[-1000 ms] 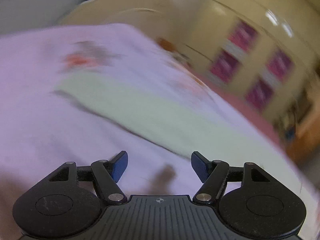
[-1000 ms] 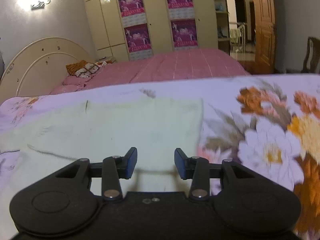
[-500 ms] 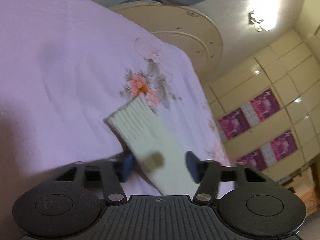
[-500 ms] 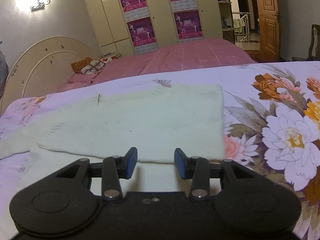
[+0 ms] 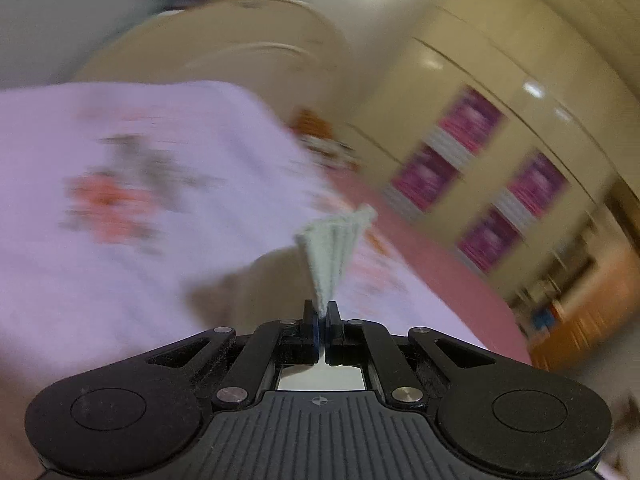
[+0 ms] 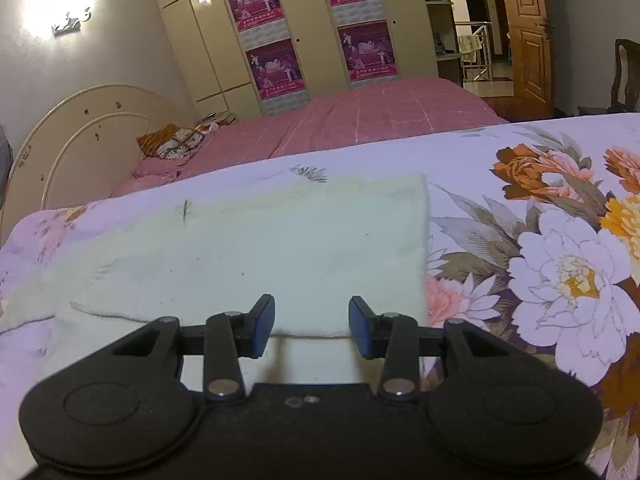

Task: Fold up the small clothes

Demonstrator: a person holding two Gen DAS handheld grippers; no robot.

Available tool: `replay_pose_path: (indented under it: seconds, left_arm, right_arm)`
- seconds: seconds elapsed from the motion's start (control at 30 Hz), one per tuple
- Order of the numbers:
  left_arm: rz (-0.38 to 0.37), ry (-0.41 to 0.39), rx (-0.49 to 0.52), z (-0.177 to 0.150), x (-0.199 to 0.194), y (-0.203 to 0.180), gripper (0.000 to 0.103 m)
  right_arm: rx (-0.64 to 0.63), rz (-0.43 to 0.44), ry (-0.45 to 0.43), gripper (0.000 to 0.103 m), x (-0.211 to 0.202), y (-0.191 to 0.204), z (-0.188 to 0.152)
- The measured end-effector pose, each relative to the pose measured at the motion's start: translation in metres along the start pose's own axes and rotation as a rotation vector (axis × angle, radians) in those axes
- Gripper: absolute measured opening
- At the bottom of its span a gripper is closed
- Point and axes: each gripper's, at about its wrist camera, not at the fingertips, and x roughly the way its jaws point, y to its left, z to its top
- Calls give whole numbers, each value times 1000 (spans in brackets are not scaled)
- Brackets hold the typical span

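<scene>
A pale green knitted garment (image 6: pixel 256 256) lies spread on the lilac flowered bedsheet (image 6: pixel 480 160), its body partly folded. My right gripper (image 6: pixel 311 326) is open and empty, its fingers just over the garment's near folded edge. In the blurred left wrist view my left gripper (image 5: pixel 321 316) is shut on the garment's ribbed cuff (image 5: pixel 336 248), which stands up from between the fingers above the sheet (image 5: pixel 120 200). The rest of the sleeve is hidden below the gripper.
A cream headboard (image 6: pixel 80 132) stands at the left. A second bed with a pink cover (image 6: pixel 360 116) lies beyond, with wardrobes bearing purple posters (image 6: pixel 276 68) behind it. A wooden door (image 6: pixel 528 36) and a chair (image 6: pixel 624 72) are at the right.
My left gripper has closed on the ribbed cuff and lifted it off the sheet, swinging right. My right gripper has moved slightly closer to the garment and stays open.
</scene>
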Motion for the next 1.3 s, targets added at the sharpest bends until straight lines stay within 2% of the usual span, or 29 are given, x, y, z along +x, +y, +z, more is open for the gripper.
replay_pose_path:
  seconds: [0.2, 0.4, 0.57, 0.7, 0.87, 0.9, 0.93, 0.97, 1.0, 1.07, 1.13, 1.23, 1.3]
  left_arm:
    - [-186, 90, 194, -47, 12, -110, 2]
    - [-337, 185, 361, -116, 7, -217, 2]
    - [-395, 278, 492, -171, -4, -287, 2]
    - [-417, 336, 552, -203, -11, -320, 2]
    - [-441, 438, 641, -233, 4, -342, 3]
    - [-425, 427, 680, -240, -1, -347, 6]
    - [-429, 394, 714, -244, -9, -350, 25]
    - [-449, 382, 719, -240, -16, -349, 51]
    - [-457, 351, 713, -235, -26, -346, 55]
    - [-430, 289, 704, -218, -47, -329, 55]
    - [-380, 261, 642, -196, -63, -299, 55]
    - [-247, 193, 584, -165, -84, -239, 55]
    - [-169, 190, 531, -149, -89, -199, 55]
  right_arm:
    - [25, -9, -9, 40, -8, -10, -1]
    - [63, -32, -22, 40, -20, -29, -1]
    - [94, -46, -23, 40, -27, -46, -5]
    - [118, -52, -19, 40, -31, -54, -8]
    - [179, -29, -17, 42, -29, -59, -7]
    - [196, -17, -18, 43, -27, -59, -5]
    - [213, -1, -19, 44, -24, -57, -3]
    - [225, 15, -20, 44, -22, -54, -2]
    - [236, 34, -20, 44, -18, -50, 0]
    - [249, 70, -15, 44, -8, -41, 4]
    - [260, 102, 1, 44, 5, -32, 7]
    - [292, 155, 23, 45, 25, -21, 11]
    - [336, 193, 53, 46, 40, -16, 13]
